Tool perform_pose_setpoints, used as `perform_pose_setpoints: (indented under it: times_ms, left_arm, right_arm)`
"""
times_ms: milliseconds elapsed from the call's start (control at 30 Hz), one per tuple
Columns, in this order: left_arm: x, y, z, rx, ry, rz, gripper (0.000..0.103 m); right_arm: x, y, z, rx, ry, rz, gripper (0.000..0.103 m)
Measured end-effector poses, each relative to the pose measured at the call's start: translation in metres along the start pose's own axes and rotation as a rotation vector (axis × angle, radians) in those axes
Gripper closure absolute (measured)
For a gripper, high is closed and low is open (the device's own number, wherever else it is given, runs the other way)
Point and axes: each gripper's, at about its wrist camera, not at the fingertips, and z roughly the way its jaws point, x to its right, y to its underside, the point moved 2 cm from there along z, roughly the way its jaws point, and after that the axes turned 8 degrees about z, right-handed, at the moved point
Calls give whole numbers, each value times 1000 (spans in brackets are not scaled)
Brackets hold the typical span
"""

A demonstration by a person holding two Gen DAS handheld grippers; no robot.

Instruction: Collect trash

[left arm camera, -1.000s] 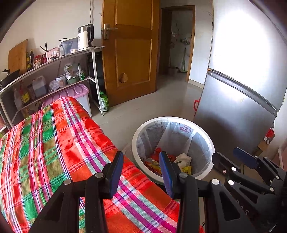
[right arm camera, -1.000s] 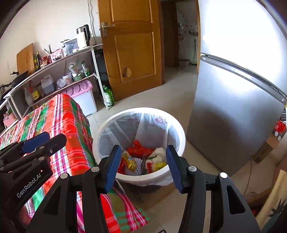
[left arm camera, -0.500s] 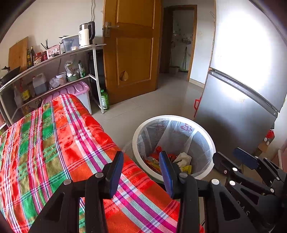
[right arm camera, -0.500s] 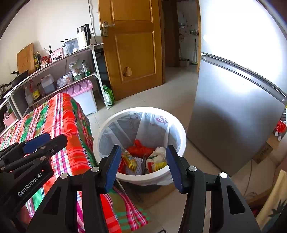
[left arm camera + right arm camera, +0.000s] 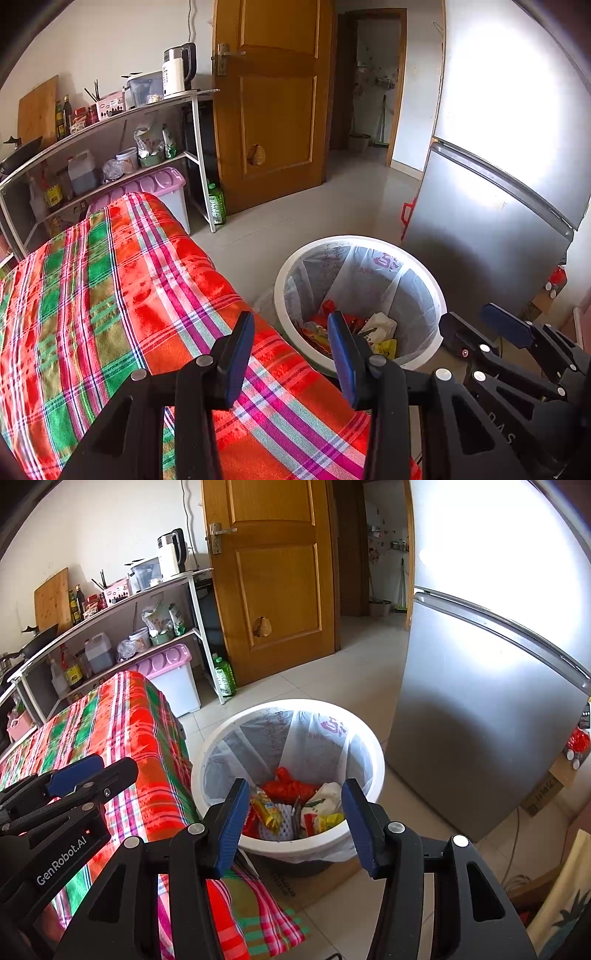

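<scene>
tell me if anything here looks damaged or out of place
Yes: the wooden door has a ragged hole broken through its lower panel. Otherwise the trash sits inside the lined bin, with none seen spilled on the floor around it.

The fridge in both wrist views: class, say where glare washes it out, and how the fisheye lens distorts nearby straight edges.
Left wrist view: the fridge upper door burns out to white, the lower door stays readable grey; the shelf rack top bows into a curve. Right wrist view: the same upper door is blown out at top right, and the wooden door edges lean and bend.
</scene>
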Motion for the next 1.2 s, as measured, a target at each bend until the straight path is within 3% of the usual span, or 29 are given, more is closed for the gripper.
perform_pose_setpoints:
  times_ms: [1200]
  left_arm:
    - [-2,-1,3,-4,7,-2,62]
  right_arm:
    - [0,-3,1,-4,-2,-7,50]
